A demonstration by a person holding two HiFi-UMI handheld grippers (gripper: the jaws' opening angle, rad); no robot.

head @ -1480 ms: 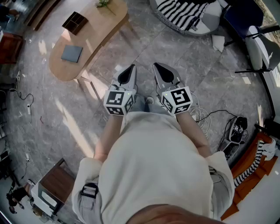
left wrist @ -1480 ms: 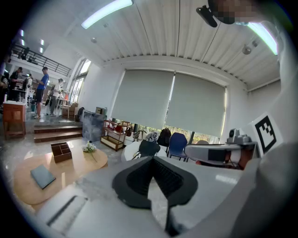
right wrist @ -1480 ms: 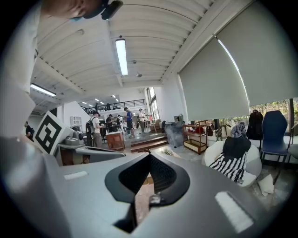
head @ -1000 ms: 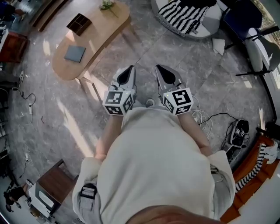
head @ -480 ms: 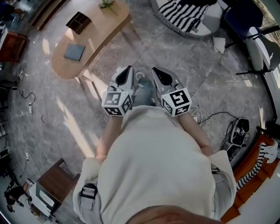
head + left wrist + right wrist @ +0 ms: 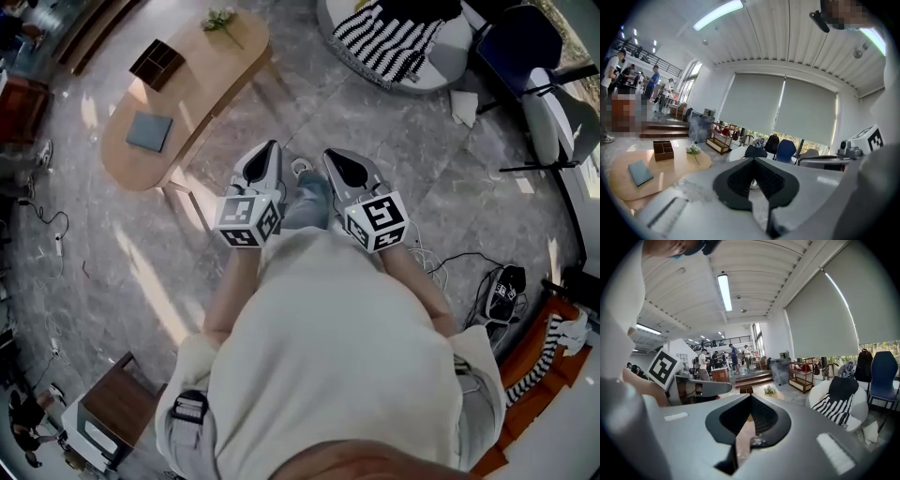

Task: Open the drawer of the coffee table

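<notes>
Head view: your left gripper (image 6: 268, 148) and right gripper (image 6: 331, 155) are clenched empty, well apart from the coffee table (image 6: 199, 82); drawer not yet reached.

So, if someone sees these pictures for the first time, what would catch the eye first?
At the centre of the head view are the left hand-held gripper and the right hand-held gripper, side by side, both shut and empty, each bearing a marker cube. At upper left stands the curved wooden coffee table, bearing a grey pad and a dark box; a black-and-white striped cushion lies at top.
</notes>
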